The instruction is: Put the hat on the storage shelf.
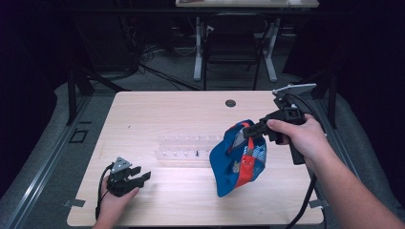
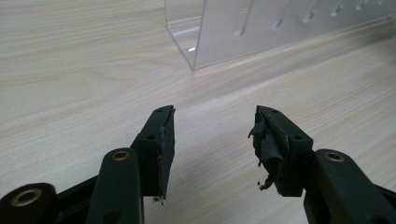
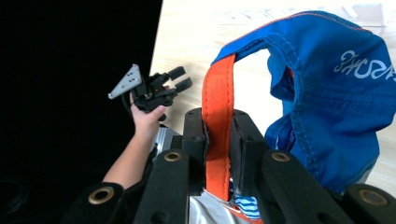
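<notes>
Two claws are working over the pale wooden tabletop I am watching from afar. Lying across its middle is a clear acrylic rack with a row of slots, sitting between my two hands. A small dark round hole is showing near the tabletop's far edge. Beyond the tabletop, dark table legs and a tangle of cables are lying on the floor.

My right claw is gripping the orange strap of a blue fabric cap with orange trim and white lettering. In the right gripper view the strap is running up between the two jaws, which are pressing narrow on it from both sides. The cap is hanging from that strap just right of the acrylic rack, its lower edge appearing to touch the tabletop, though I cannot tell for sure. The cap's bulk is covering the rack's right end in the high view. My right hand is reaching in from the right side, wrapping the black handle, with the claw pointing left toward the rack.

My left claw is resting low near the tabletop's front left corner, well apart from the cap, and is pointing right. Its jaws are standing wide apart with nothing between them, aiming toward the rack's near left end in the left gripper view. My left hand is holding it from below.
</notes>
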Demonstrator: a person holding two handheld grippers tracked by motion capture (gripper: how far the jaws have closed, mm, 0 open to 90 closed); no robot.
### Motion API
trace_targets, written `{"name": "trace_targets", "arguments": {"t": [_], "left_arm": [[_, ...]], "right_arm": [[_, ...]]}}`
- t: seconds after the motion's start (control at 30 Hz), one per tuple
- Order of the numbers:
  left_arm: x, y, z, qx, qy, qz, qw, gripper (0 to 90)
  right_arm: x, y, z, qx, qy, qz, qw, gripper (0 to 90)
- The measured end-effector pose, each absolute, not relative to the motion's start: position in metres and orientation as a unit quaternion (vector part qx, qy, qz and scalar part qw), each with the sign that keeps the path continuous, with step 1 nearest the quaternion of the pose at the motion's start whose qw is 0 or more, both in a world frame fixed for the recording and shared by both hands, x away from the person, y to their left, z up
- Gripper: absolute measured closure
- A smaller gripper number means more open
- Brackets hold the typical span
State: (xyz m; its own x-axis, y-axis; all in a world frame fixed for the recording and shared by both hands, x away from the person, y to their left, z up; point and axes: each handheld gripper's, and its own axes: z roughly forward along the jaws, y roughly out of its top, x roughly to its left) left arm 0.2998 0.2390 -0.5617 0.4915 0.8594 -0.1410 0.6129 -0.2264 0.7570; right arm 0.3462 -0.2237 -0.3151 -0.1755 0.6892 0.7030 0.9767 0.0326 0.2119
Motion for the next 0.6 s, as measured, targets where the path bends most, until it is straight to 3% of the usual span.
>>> {"name": "trace_targets", "arguments": {"t": [0.6], "left_arm": [[0.300,0.238,-0.562,0.766,0.480,0.158,0.399,49.0]], "right_arm": [[0.361,-0.216,-0.292,-0.611,-0.668,-0.375,0.199,78.0]]}}
